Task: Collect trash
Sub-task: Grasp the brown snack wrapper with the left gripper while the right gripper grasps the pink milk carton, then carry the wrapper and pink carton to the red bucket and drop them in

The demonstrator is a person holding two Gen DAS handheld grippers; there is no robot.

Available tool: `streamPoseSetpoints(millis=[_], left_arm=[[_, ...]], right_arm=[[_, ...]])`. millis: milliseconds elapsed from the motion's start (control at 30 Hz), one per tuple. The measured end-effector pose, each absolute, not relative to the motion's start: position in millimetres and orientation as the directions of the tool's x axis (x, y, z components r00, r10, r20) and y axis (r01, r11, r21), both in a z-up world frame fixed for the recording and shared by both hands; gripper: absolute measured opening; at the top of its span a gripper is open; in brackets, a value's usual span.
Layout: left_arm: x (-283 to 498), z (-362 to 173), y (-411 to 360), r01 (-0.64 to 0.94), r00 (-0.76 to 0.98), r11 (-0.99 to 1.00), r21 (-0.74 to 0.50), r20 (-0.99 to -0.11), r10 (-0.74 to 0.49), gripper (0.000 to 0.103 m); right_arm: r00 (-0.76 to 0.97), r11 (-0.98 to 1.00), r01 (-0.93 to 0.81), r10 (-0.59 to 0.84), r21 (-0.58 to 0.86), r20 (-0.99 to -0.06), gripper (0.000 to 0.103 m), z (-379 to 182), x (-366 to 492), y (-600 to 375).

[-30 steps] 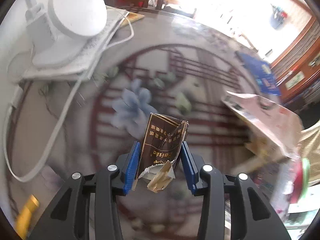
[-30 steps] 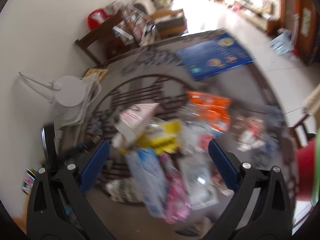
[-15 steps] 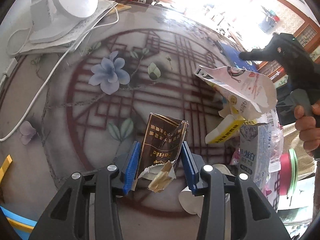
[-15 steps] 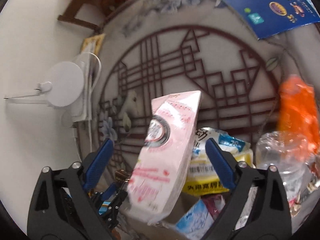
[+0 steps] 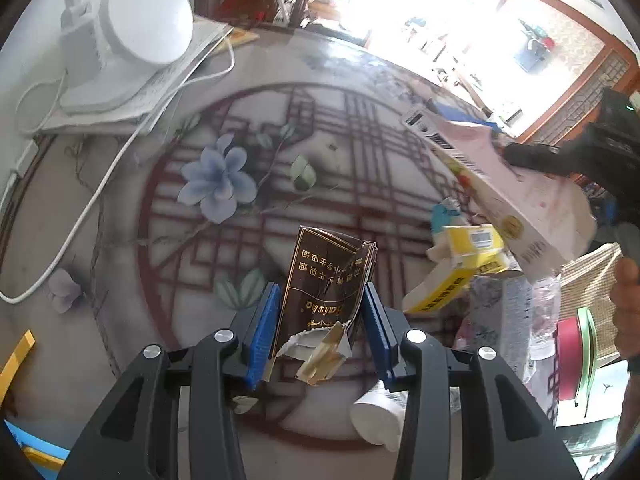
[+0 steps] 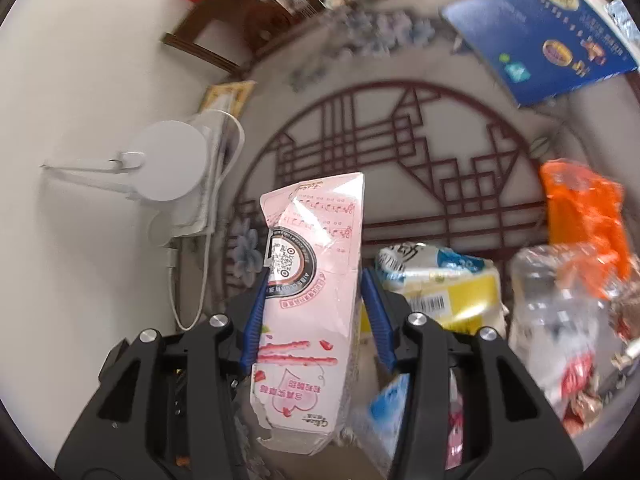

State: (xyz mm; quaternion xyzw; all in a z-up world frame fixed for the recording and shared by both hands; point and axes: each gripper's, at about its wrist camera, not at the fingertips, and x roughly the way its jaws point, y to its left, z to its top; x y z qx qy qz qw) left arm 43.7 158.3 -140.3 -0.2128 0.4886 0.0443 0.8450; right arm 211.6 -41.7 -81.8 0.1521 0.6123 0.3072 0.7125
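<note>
Claws two, left claw gripping one brown packet, right claw one pink carton

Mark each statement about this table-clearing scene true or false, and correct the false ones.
1. The left gripper holds a torn dark brown cigarette pack. True.
2. The right gripper is empty. False: its jaws have just been closing and now clamp a pink paper carton.
3. A white round desk lamp stands on the table. True.
4. The flat blue box lies between the right gripper's jaws. False: it lies far across the table.
</note>
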Motion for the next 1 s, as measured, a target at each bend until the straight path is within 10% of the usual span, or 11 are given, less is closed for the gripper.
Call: streamPoseSetpoints(millis=[1000], left_arm=[[38.3, -54.3, 11.2, 0.084, 0.616, 0.951, -0.296, -0.735, -0.283, 0.039]], right_arm=[[0.549, 0.913, -0.059, 0.367, 0.403, -0.751, 0.044, -13.5, 42.7, -250.7]])
